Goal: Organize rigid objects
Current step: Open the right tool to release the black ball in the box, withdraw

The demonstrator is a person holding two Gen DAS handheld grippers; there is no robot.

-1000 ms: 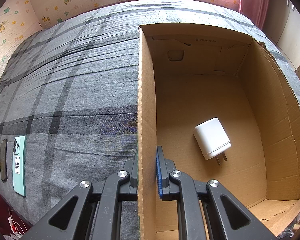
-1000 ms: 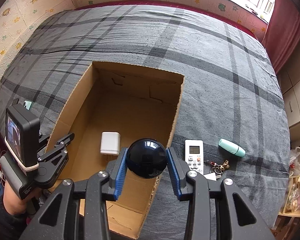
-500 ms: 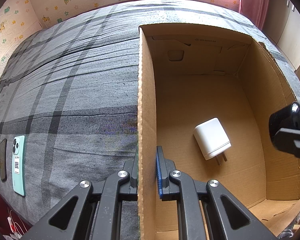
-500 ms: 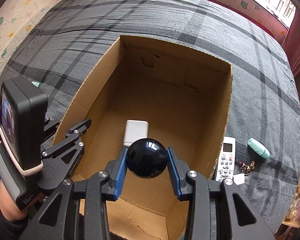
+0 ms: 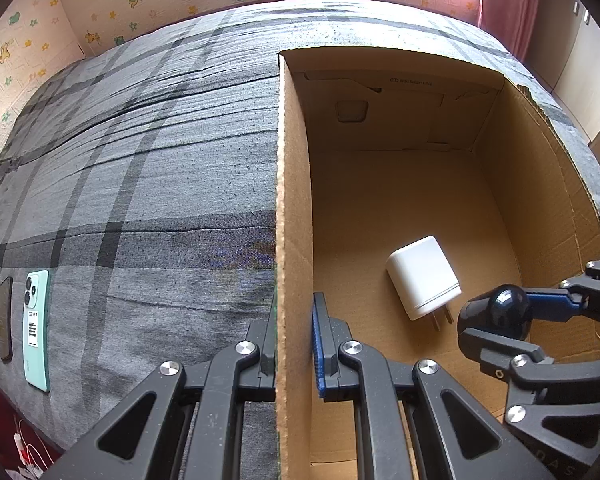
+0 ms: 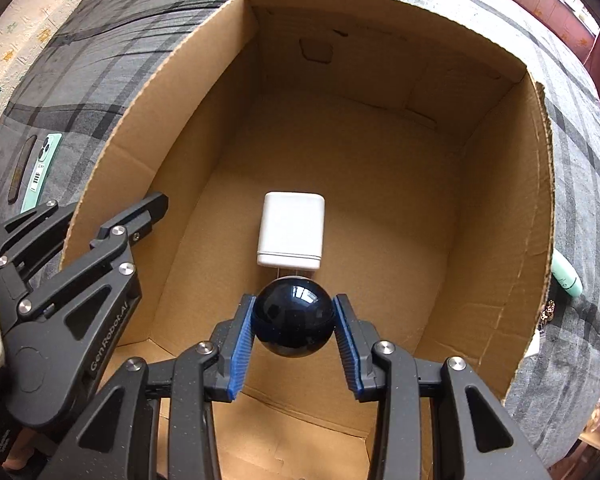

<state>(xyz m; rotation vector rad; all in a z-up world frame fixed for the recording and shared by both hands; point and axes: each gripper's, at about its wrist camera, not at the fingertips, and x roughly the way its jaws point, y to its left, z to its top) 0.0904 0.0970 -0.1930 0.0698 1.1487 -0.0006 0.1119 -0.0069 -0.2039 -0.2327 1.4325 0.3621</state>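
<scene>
The right tongs (image 6: pixel 294 330) are clamped on a glossy black ball (image 6: pixel 294 316), blue pads pressing its two sides, and hold it down inside the open brown cardboard box (image 6: pixel 540 184), just this side of the white plug-in charger block (image 6: pixel 291 229) that lies on the box floor. The left tongs (image 5: pixel 294 344) are pinched almost fully together on the box's left wall, one finger outside and one inside, steadying it on the grey plaid bed cover (image 5: pixel 140 184).

The step in hand looks like setting the ball down in the box. Done well, it means lowering until the ball is on or just above the cardboard before parting the pads — a round, smooth thing released from height will likely bounce or roll. A spot clear of the charger's metal prongs, which point toward the ball, would be wise; a corner or the near wall would help stop it wandering. Open gently and lift straight up so neither pad nudges it. The left grip should hold firm meanwhile, since the light box could shift.

Outside the box, a mint-green phone (image 5: pixel 36 332) and a dark slim bar (image 5: pixel 5 318) lie on the cover at the left — probably next.
</scene>
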